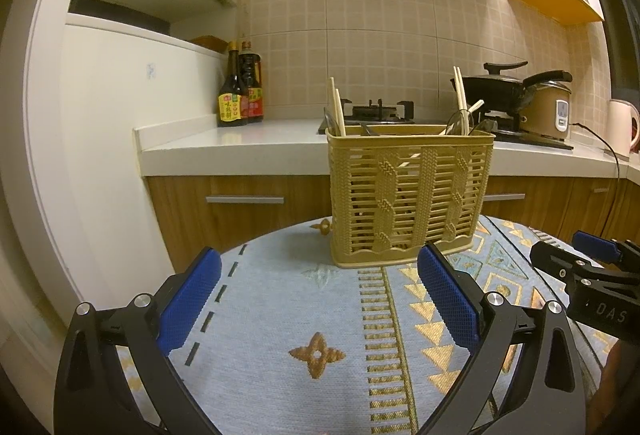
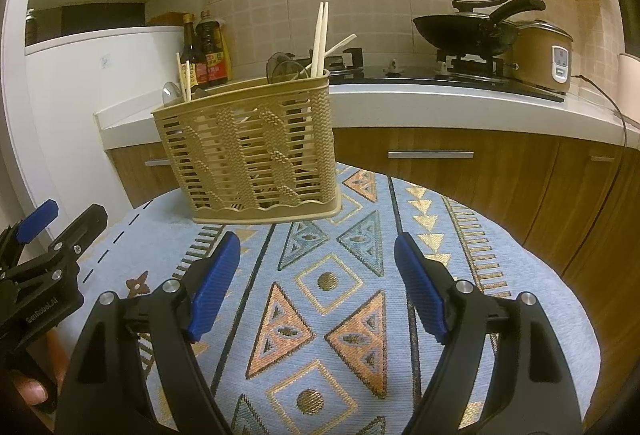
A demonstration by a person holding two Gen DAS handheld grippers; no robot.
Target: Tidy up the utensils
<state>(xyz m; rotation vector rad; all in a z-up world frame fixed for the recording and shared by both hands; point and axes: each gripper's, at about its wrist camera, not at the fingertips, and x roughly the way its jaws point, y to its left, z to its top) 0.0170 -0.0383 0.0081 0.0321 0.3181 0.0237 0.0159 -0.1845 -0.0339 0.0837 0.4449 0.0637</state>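
Observation:
A tan slatted utensil basket [image 1: 408, 199] stands upright at the far side of a round table with a patterned blue cloth [image 1: 304, 299]. Pale chopsticks [image 1: 336, 107] and clear spoons [image 1: 460, 121] stick out of its top. In the right wrist view the same basket [image 2: 248, 151] holds chopsticks [image 2: 320, 39] and spoons [image 2: 286, 69]. My left gripper [image 1: 318, 259] is open just short of the basket, with nothing between its blue pads. My right gripper [image 2: 318, 239] is open too, near the basket's base, empty. Each gripper shows at the edge of the other's view.
Behind the table runs a white kitchen counter [image 1: 240, 143] with wooden drawers below. Sauce bottles [image 1: 240, 91] stand at its left. A gas hob [image 2: 460, 63] carries a black wok [image 2: 468, 27], beside a rice cooker [image 2: 544, 55] and a kettle [image 1: 622, 131].

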